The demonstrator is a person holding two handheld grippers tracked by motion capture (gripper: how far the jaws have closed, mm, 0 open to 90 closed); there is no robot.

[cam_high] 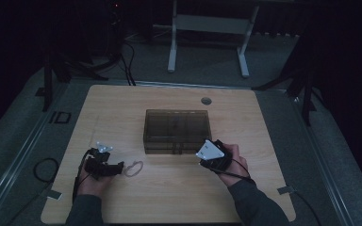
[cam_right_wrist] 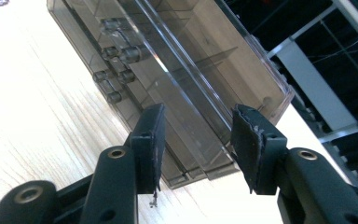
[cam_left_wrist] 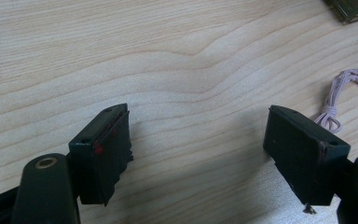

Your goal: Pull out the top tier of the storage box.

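A smoky see-through plastic box [cam_high: 176,127] with a closed lid stands at the middle of the wooden table [cam_high: 169,197]. My right gripper [cam_high: 208,142] is at the box's near right corner. In the right gripper view its jaws [cam_right_wrist: 198,112] stand partly open, and the box [cam_right_wrist: 205,60] and its lid edge show in the gap, with no pad pressing on it. My left gripper [cam_high: 120,165] lies low over the table at the near left. Its jaws [cam_left_wrist: 198,116] are wide open over bare wood. A looped pink braided cord [cam_high: 133,167] lies just beyond its right jaw [cam_left_wrist: 352,81].
A round cable hole [cam_high: 206,100] sits in the table's far edge. Behind the table stands a white desk frame [cam_high: 207,33]. Black cables [cam_high: 42,169] lie on the grey floor at the left. A corner of the box [cam_left_wrist: 354,7] shows in the left gripper view.
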